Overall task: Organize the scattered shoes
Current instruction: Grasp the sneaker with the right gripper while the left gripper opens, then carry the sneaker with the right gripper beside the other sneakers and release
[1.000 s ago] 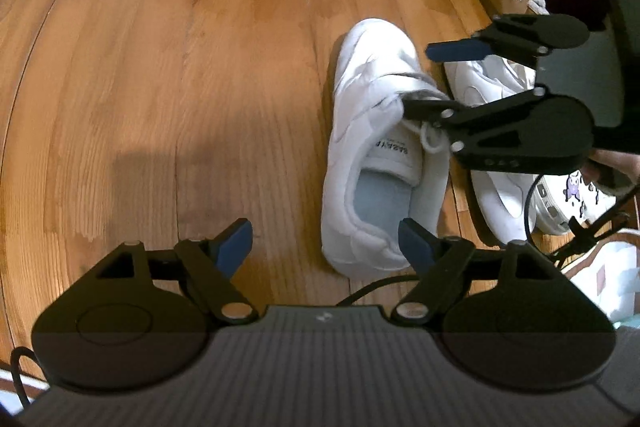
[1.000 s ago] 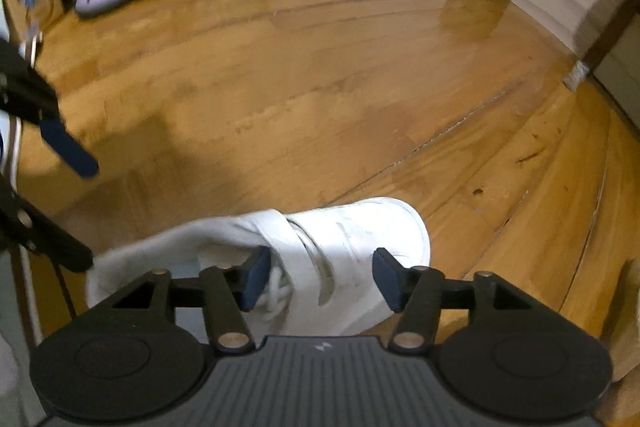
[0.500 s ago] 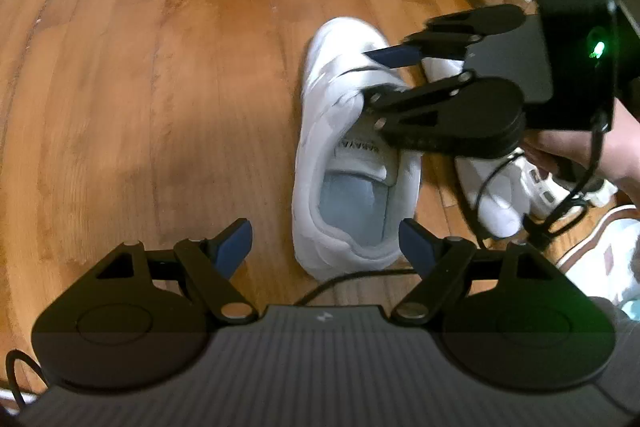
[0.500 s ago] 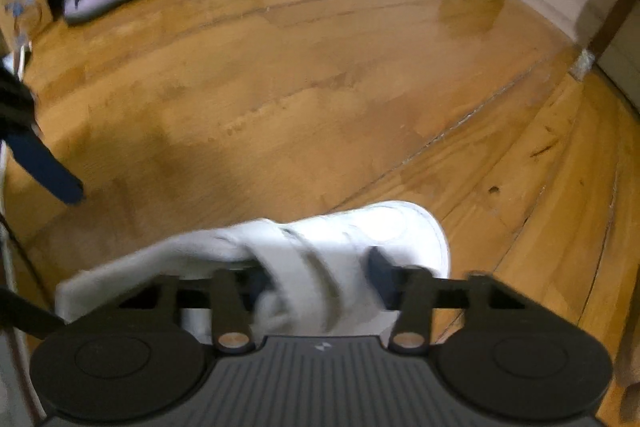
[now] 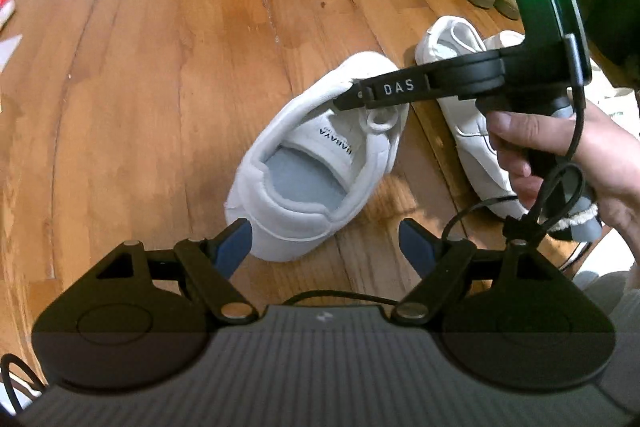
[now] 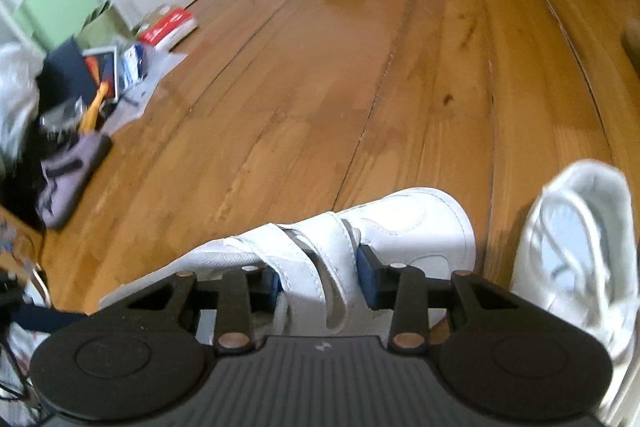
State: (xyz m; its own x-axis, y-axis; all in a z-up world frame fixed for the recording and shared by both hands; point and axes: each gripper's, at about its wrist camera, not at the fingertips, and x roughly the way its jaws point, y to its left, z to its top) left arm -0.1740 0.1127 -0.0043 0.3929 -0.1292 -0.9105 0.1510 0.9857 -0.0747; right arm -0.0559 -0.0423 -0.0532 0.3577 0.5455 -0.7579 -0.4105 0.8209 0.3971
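Since earlier frame: right gripper [image 6: 318, 285] fingers closed onto white sneaker [image 5: 320, 163] strap, heel swung outward; mate [image 6: 576, 247] alongside. Left gripper [image 5: 324, 247] fingers apart, empty. Pairing likely underway.

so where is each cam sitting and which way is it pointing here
Left wrist: sits on the left gripper, facing forward and down at the floor; its open fingers frame a tilted white sneaker, with the right gripper and the hand holding it at right.
Right wrist: sits on the right gripper, looking low across the wood floor toward clutter by the wall; its fingers clamp the sneaker's strap.
Shared: the same white sneaker, its mate and the floor.
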